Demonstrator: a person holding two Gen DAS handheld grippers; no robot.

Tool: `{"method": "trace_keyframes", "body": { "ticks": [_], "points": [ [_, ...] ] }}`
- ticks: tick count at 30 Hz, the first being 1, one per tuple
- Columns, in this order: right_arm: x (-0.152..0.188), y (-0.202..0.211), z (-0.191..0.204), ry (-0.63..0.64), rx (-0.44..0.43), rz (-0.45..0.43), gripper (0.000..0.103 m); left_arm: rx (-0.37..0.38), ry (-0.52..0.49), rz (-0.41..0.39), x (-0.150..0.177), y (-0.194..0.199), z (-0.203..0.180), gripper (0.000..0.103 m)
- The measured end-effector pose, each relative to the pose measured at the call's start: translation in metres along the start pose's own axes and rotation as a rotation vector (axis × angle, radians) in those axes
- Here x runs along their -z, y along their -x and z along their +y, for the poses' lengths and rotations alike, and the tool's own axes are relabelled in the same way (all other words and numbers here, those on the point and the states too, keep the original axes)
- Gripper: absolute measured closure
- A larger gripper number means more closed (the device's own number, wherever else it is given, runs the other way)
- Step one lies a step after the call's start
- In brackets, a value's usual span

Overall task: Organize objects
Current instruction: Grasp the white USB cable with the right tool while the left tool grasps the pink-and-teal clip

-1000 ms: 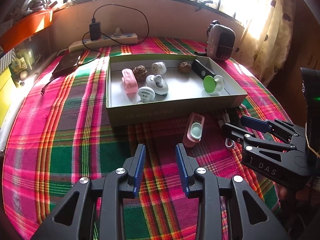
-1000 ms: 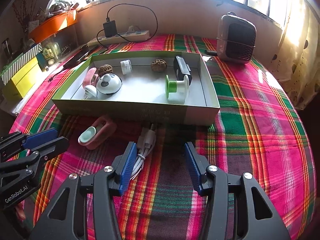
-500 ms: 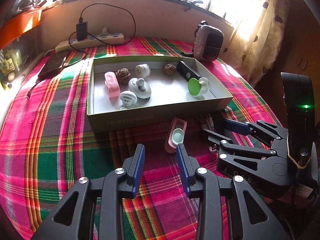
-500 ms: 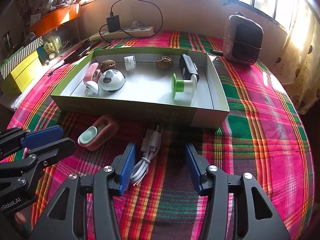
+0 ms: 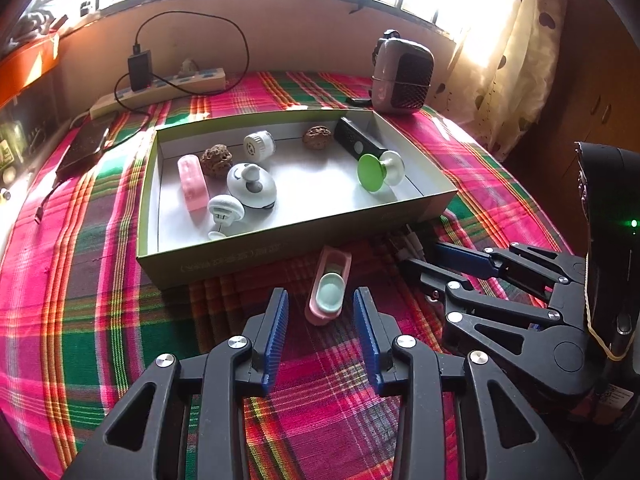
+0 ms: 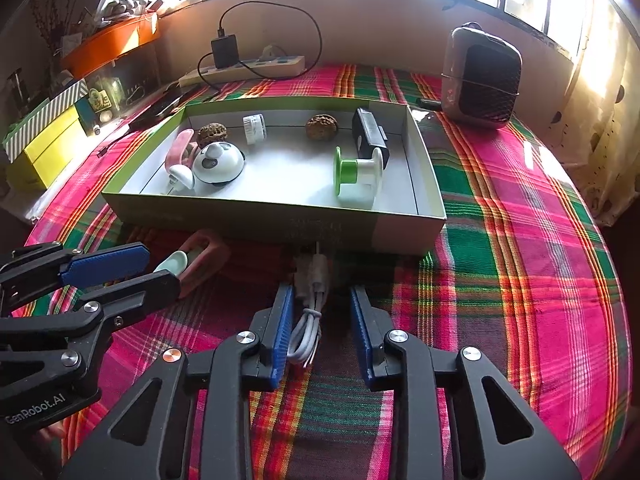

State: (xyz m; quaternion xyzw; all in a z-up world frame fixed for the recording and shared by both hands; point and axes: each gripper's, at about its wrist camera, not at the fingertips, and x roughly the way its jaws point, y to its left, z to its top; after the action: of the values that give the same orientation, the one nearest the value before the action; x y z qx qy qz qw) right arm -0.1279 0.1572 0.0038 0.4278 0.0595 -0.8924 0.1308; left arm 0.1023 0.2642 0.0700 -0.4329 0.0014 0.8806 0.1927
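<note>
A pink holder with a mint insert (image 5: 329, 290) lies on the plaid cloth in front of the open green box (image 5: 256, 254). My left gripper (image 5: 321, 305) is open with its jaws on either side of the holder's near end. A bundled white cable (image 6: 310, 312) lies beside the box's front wall. My right gripper (image 6: 321, 300) is open around the cable. The box (image 6: 280, 222) holds a green-and-white spool (image 6: 356, 172), a white dome toy (image 6: 218, 164), a pink case, two walnuts and a black device. The holder also shows in the right wrist view (image 6: 200, 256).
A small heater (image 6: 480, 76) stands at the back right. A power strip (image 6: 244, 68) with a charger lies along the back wall. A dark phone (image 5: 86, 142) lies at the left. Yellow boxes (image 6: 44, 144) and an orange tray (image 6: 108, 46) sit at the far left.
Both grippers have moved forward. The left jaws now flank the pink holder, and the right jaws now flank the white cable. Both have stayed open.
</note>
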Motion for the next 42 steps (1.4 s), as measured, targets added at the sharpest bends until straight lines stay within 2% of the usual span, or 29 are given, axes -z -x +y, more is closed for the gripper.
{"method": "trace_keyframes", "body": {
  "ticks": [7,14,20,35,42],
  "points": [
    [0.0,0.0,-0.004,-0.001,-0.011,-0.001,0.078,-0.022,-0.011,0.016,-0.002,-0.006,-0.003,0.071],
    [0.0,0.002,-0.009,-0.013,-0.013,-0.002,0.086,-0.035,-0.018,0.03,-0.005,-0.014,-0.006,0.071],
    [0.002,0.002,-0.013,-0.015,-0.011,-0.003,0.086,-0.045,0.0,0.027,-0.008,-0.018,-0.003,0.071],
    [0.002,0.002,-0.015,-0.018,-0.015,-0.003,0.086,-0.079,-0.028,0.014,-0.01,-0.023,-0.008,0.071],
    [0.002,0.002,-0.016,-0.014,-0.012,-0.003,0.086,-0.087,-0.012,0.012,-0.01,-0.022,-0.004,0.081]
  ]
}}
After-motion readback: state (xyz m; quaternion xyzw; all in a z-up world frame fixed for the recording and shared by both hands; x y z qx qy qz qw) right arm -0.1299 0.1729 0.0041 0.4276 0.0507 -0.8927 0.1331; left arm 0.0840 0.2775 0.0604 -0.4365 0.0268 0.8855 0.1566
